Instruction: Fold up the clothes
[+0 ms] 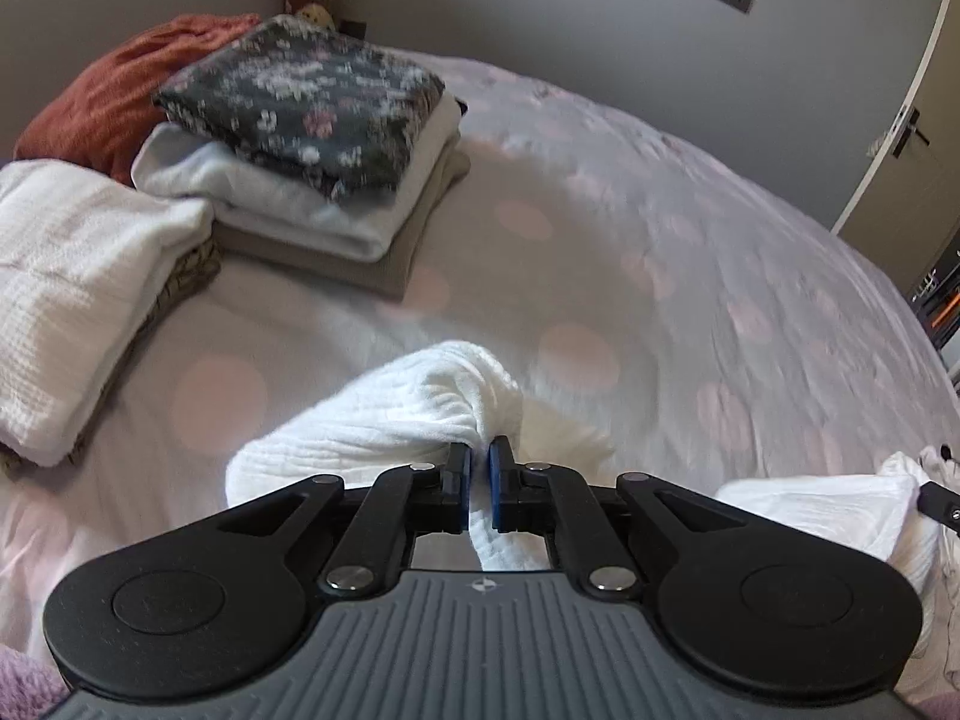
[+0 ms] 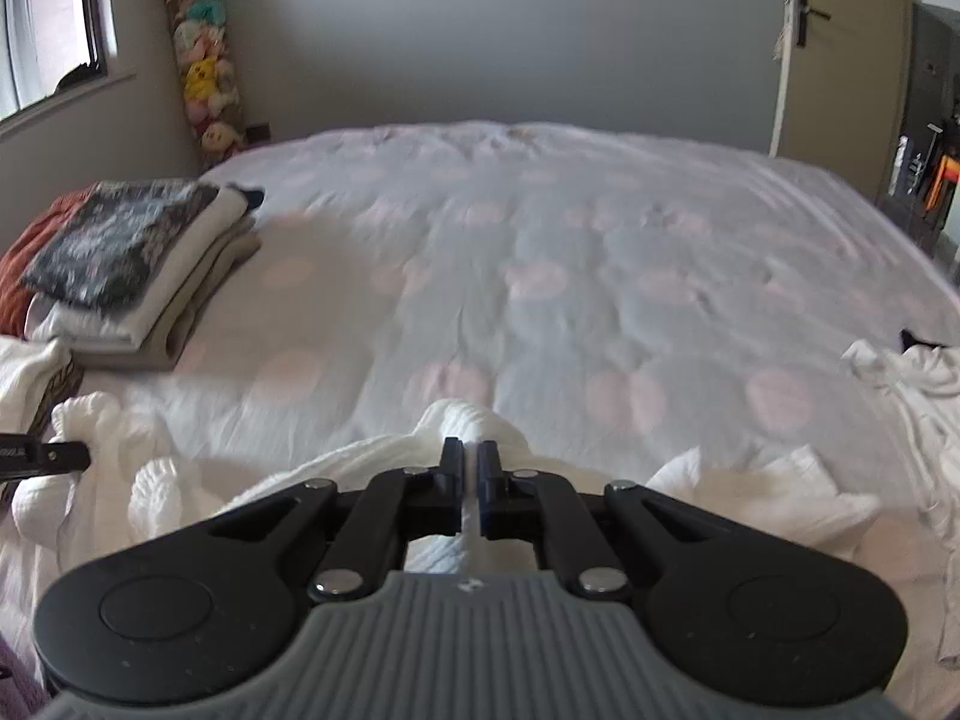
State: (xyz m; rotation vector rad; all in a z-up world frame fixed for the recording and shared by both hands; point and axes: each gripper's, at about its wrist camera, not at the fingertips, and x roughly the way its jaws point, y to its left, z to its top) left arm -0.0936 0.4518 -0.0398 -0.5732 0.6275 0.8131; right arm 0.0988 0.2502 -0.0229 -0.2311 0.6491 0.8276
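- Handling a white crinkle-weave garment (image 1: 384,414), soft and light by the look of it; prob. floppy, will sag and bunch wherever it isn't held, not fragile, not slippery thanks to the textured weave.
- Garment lies on the near part of the bed (image 1: 660,228), partly lifted into peaks at the two pinch points; rest is rumpled on the spotted cover.
- Best hold, IMO: edges or corners, one per claw, well apart, so the cloth hangs flat between them instead of twisting.
- Left claw (image 1: 479,474): pressed together on a fold of the white cloth, fabric squeezed between the blue pads and trailing back under the body.
- Right claw (image 2: 471,468): also pressed together, pinching a ridge of the same white cloth (image 2: 456,420); thin strip of fabric shows between the pads.
- Folded stack (image 1: 300,138) w/ floral piece on top sits at left on the bed, well apart; another white heap (image 2: 912,384) at far right, untouched.
- Risk: thin pinch may slip if pulled fast.
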